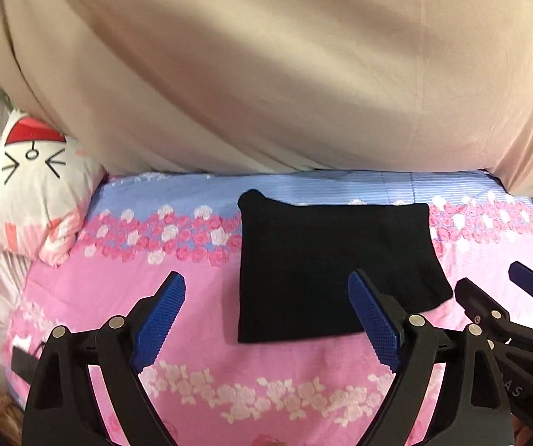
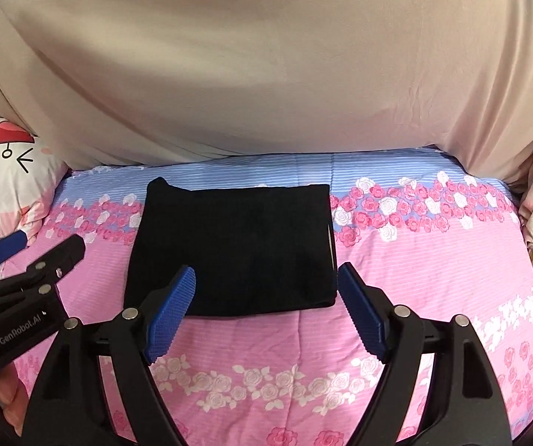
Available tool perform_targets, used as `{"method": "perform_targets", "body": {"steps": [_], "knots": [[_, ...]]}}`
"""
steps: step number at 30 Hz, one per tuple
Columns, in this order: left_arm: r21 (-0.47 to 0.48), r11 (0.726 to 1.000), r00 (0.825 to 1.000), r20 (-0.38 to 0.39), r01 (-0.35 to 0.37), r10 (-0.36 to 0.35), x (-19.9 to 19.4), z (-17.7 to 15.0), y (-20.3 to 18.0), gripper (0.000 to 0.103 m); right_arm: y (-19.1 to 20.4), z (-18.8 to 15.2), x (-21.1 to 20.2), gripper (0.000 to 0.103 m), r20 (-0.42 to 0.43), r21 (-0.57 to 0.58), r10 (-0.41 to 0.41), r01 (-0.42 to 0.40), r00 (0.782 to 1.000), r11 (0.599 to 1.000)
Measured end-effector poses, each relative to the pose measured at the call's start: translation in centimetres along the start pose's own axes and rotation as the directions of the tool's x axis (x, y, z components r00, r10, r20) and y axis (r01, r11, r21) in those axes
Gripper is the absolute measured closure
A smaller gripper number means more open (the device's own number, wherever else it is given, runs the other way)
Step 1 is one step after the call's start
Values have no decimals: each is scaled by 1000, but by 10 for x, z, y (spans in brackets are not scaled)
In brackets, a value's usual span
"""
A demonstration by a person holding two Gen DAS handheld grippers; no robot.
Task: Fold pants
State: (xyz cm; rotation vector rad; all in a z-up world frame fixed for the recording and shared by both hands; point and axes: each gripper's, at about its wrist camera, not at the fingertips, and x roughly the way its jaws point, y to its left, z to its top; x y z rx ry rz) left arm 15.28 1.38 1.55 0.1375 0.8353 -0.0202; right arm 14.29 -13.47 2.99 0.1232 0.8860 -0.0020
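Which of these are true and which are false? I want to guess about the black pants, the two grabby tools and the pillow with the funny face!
1. The black pants are folded into a neat rectangle on the bed cover. True.
2. The right tool is pinching the pants. False: its fingers are spread open and nothing is between them.
3. The left tool is open too. True.
4. The pillow with the cartoon face sits on top of the pants. False: it lies off to the left, apart from them.
5. The bed cover is plain green. False: it is pink and blue with roses.
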Motion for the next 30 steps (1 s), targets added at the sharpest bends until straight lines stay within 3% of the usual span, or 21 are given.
{"method": "perform_targets", "body": {"steps": [14,26,30], "knots": [[28,1000,1000,-25,0,1,-1,-15,0,16,-1,-10,-5,26,-10,16,-4,4,1000,1000],[54,998,1000,1,-8,8,2,-16,-8,16,-7,-17,-2,26,-30,35,-12,13,999,999],[70,997,999,-22,34,-32,3,-16,-12,16,-9,-18,-1,26,-33,36,-12,14,999,999]]}}
